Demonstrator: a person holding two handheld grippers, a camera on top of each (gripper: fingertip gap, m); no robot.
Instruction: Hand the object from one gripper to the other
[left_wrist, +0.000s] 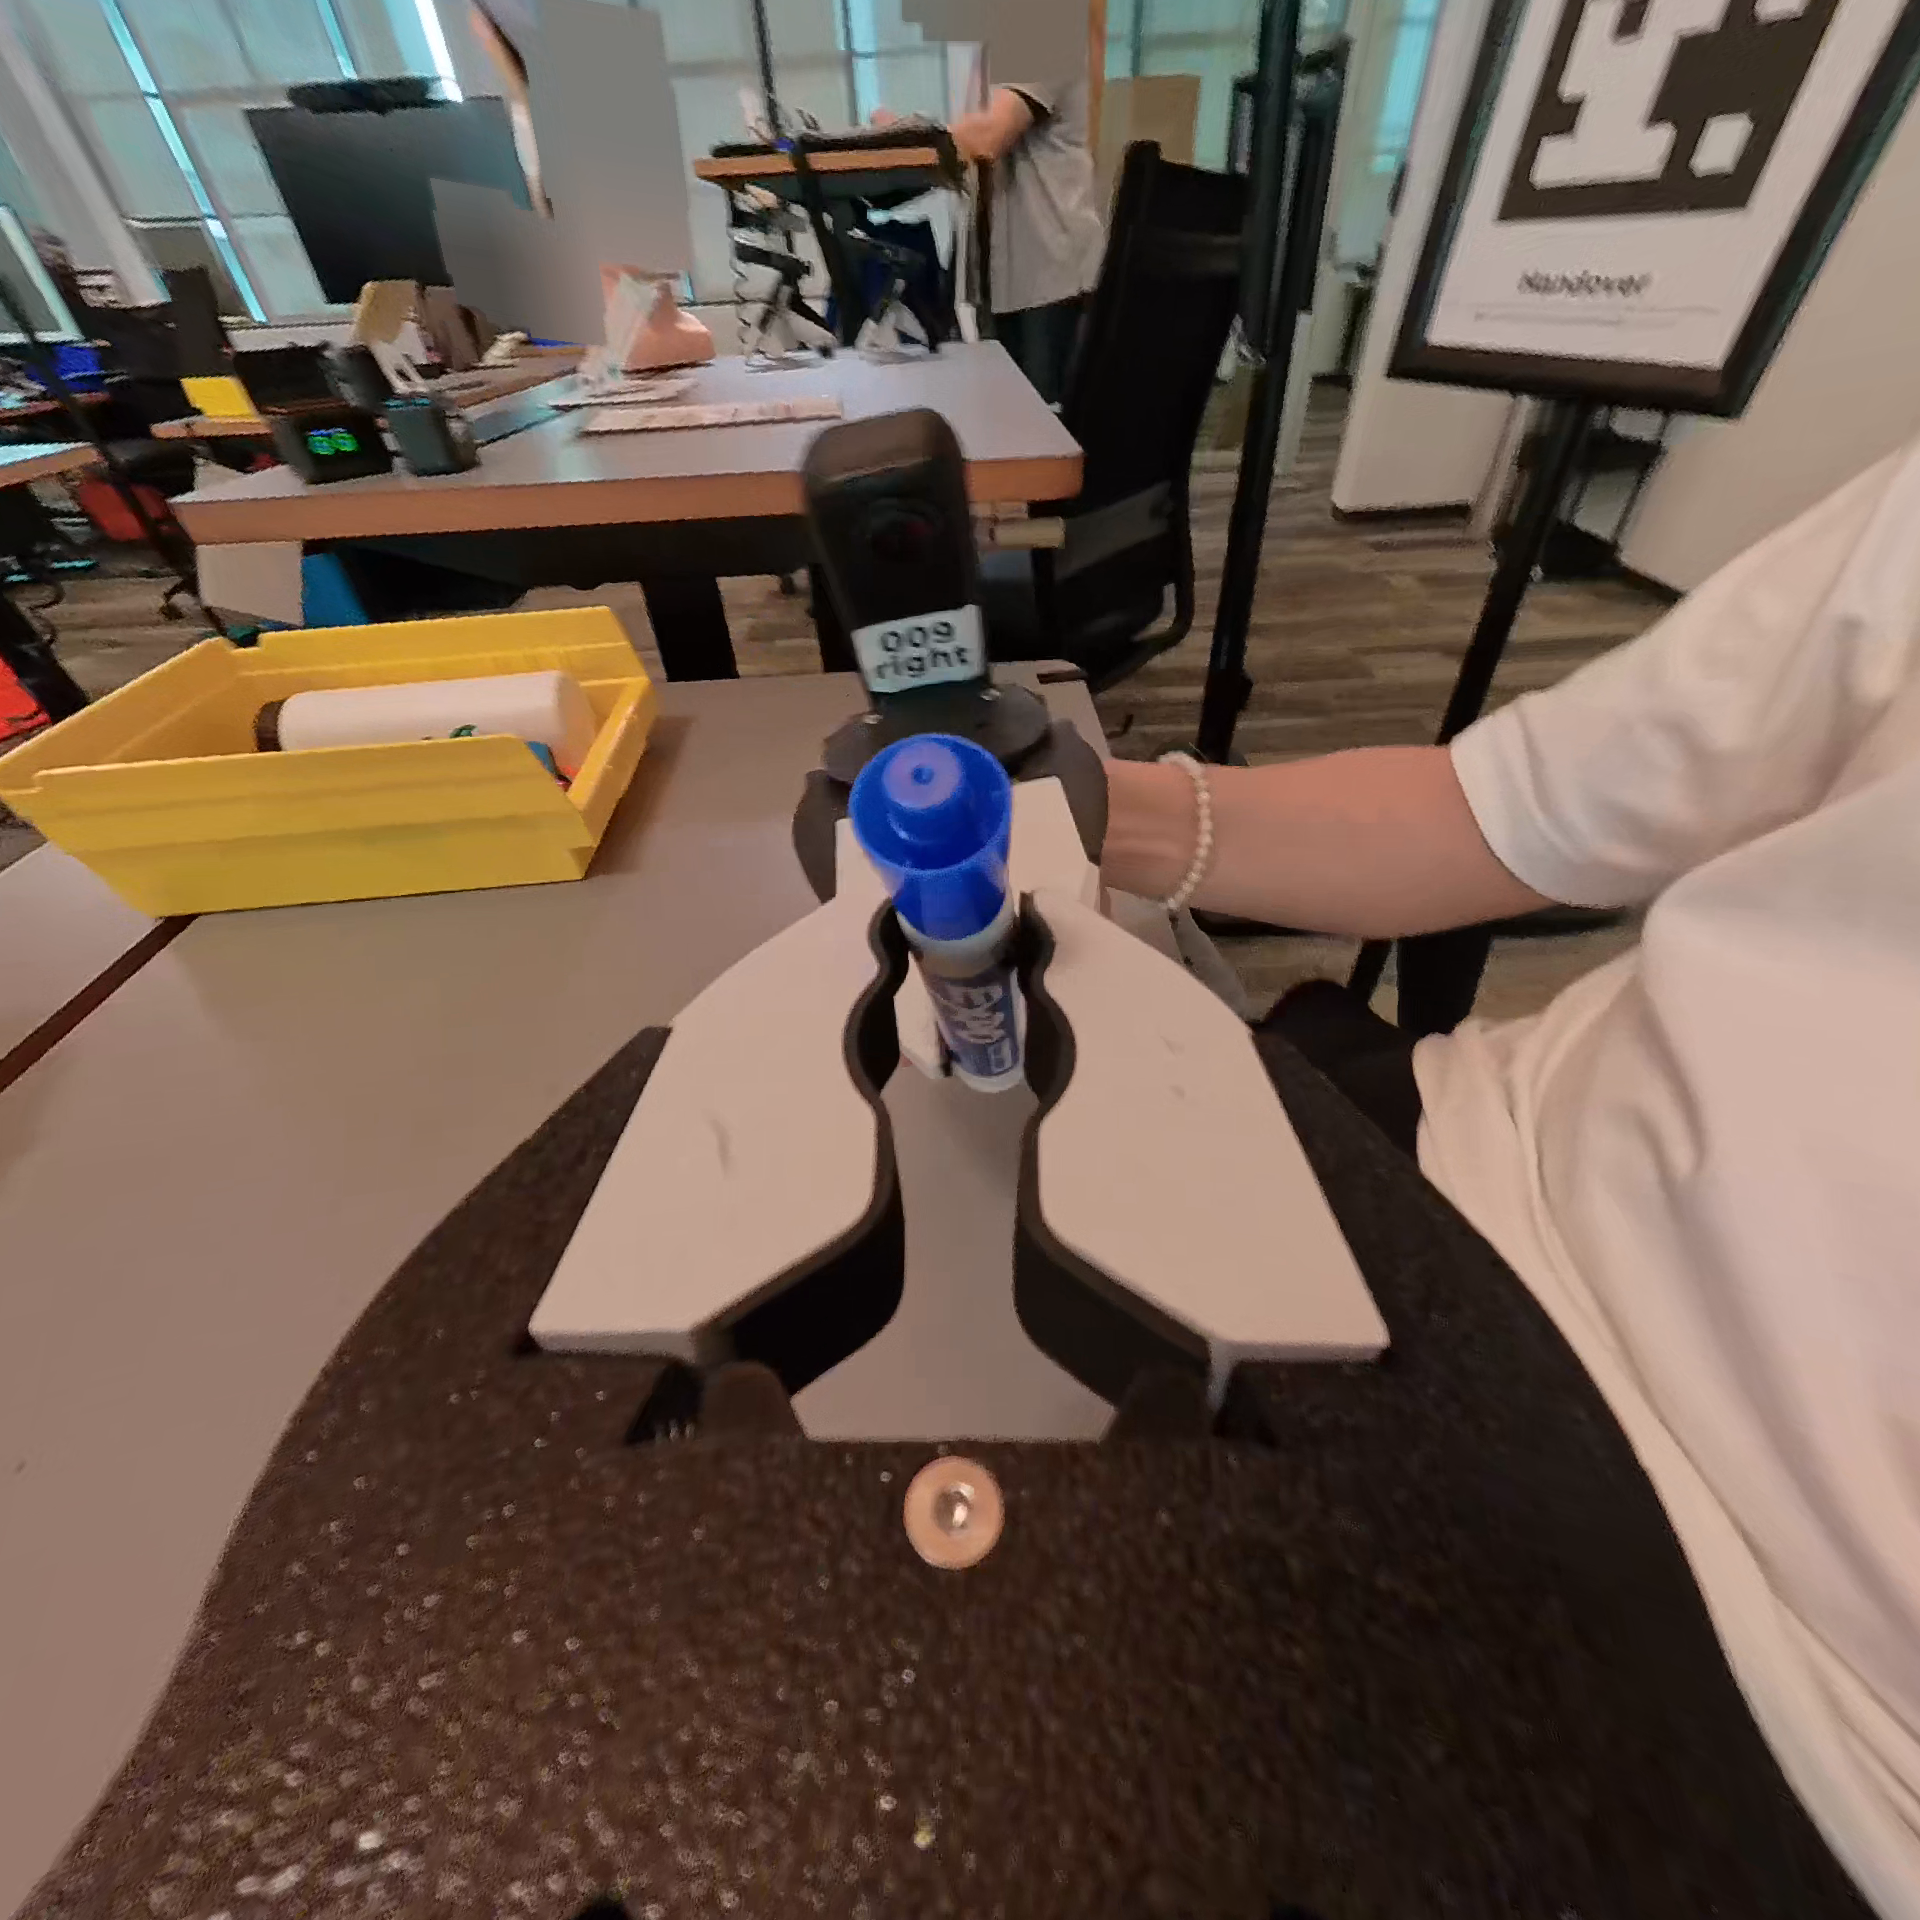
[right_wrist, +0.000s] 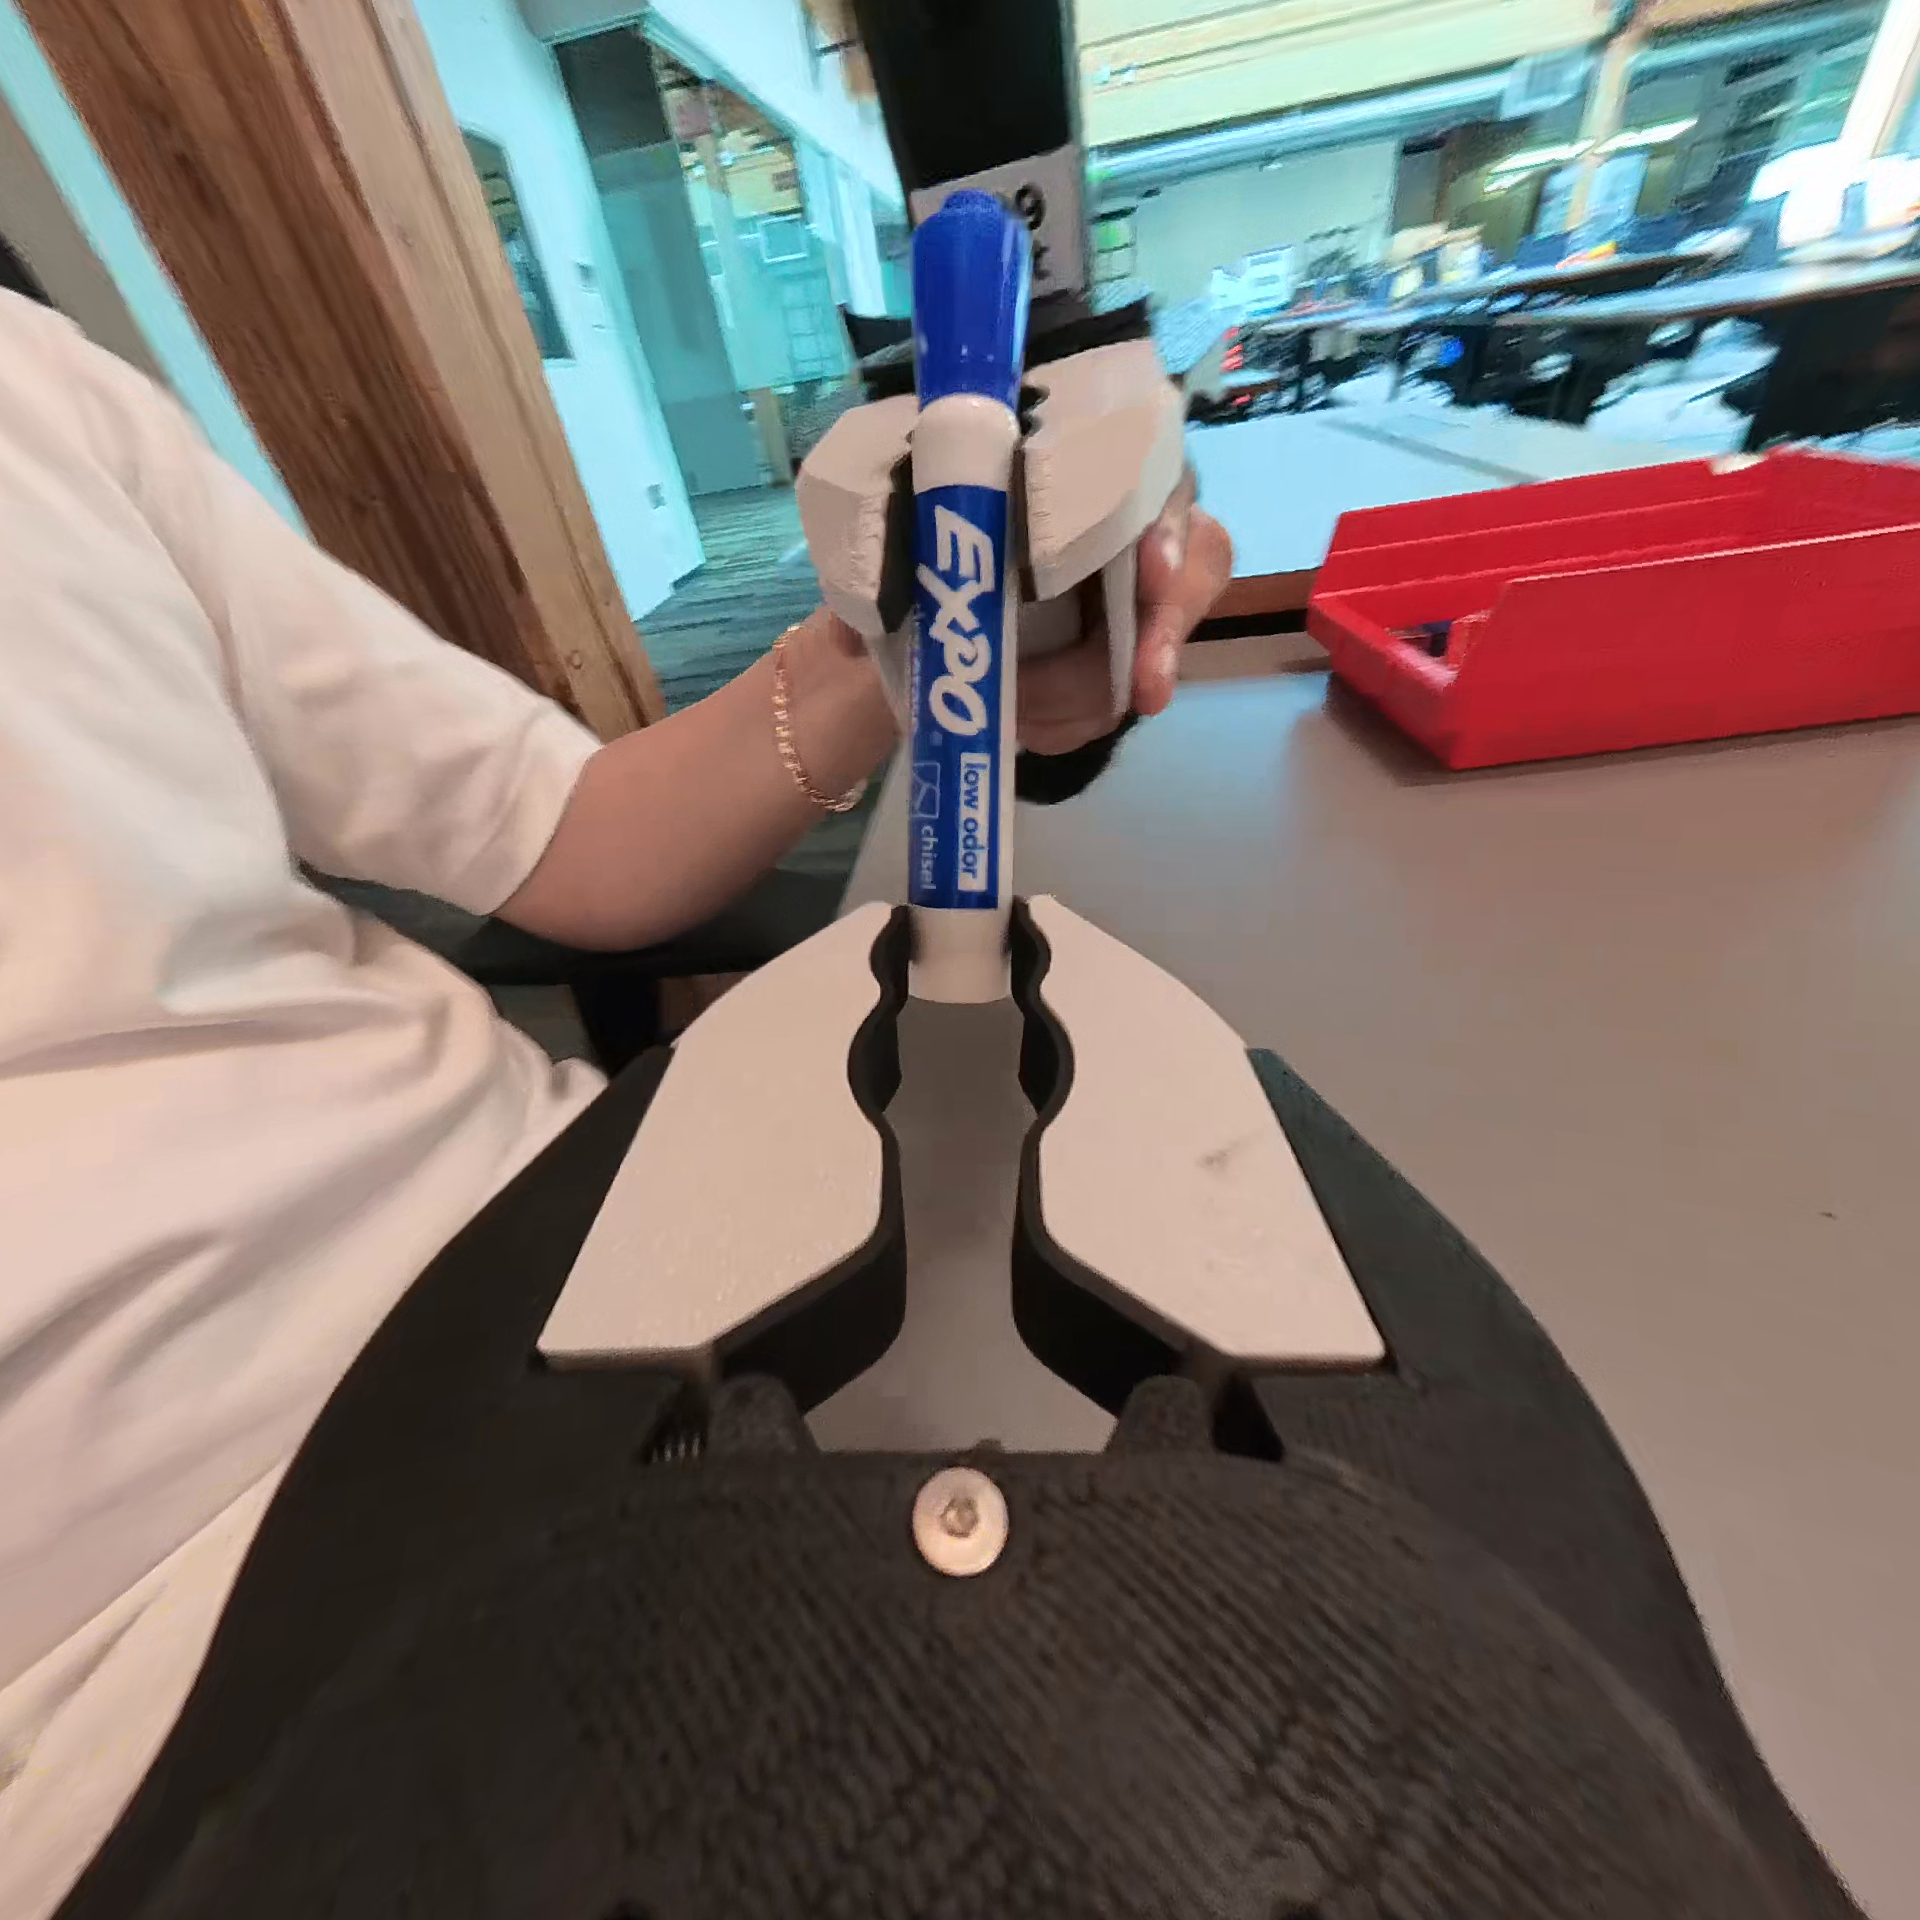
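While both hand-held grippers (right_wrist: 958, 935) pinch marker (right_wrist: 956, 623), one view seemingly hides its barrel.

The marker (right_wrist: 956, 582) stands between the right gripper (right_wrist: 958, 951) jaws at its lower end and the left gripper (left_wrist: 961, 940) jaws farther up. A bin (left_wrist: 312, 810) sits left of the left jaws; another bin (right_wrist: 1621, 613) right of the right jaws, both on the table (right_wrist: 1455, 987).

One marker (right_wrist: 956, 582), two grippers (left_wrist: 961, 940) (right_wrist: 956, 951), one yellow bin (left_wrist: 312, 821), one red bin (right_wrist: 1621, 623)

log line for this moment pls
stage: mid-handover | blue marker: gripped by both | left hand-held gripper: shut near cap | right hand-held gripper: shut on tail
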